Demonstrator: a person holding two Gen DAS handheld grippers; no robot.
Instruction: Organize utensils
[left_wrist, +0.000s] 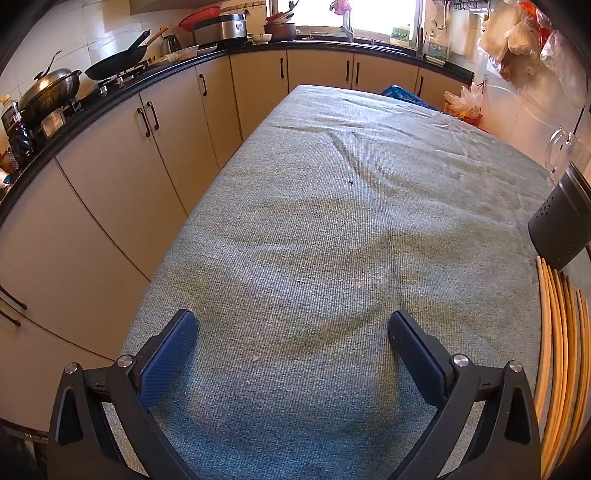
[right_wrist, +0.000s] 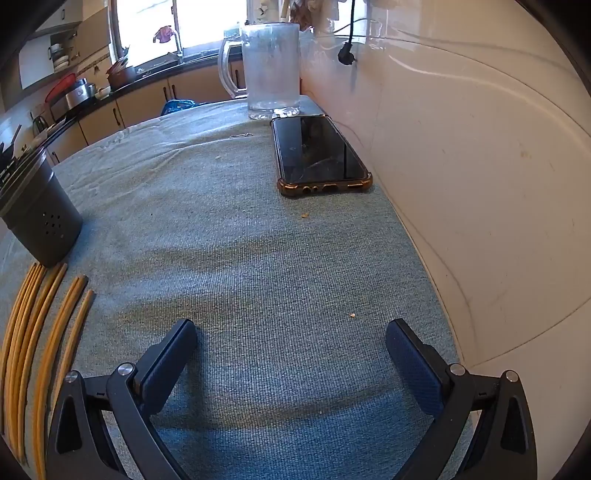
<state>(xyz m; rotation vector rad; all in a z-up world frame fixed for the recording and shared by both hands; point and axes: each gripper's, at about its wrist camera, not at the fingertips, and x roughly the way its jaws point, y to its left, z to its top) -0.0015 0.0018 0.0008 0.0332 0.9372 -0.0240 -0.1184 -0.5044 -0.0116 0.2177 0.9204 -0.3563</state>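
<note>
Several wooden chopsticks (right_wrist: 40, 332) lie side by side on the grey-green tablecloth (right_wrist: 258, 258), at the left edge of the right wrist view and as chopsticks (left_wrist: 561, 350) at the right edge of the left wrist view. Just beyond them stands a dark perforated utensil holder (right_wrist: 40, 214), seen again as the holder (left_wrist: 561, 225) in the left wrist view. My left gripper (left_wrist: 291, 328) hangs open over bare cloth, left of the chopsticks. My right gripper (right_wrist: 291, 328) is open too, to the right of them, with nothing between its fingers.
A phone (right_wrist: 319, 155) in a brown case lies near the white wall (right_wrist: 480, 184), with a glass pitcher (right_wrist: 271, 70) behind it. Cabinets (left_wrist: 122, 177) and a counter with woks (left_wrist: 51, 92) run along the table's left side. The cloth (left_wrist: 332, 221) has soft creases.
</note>
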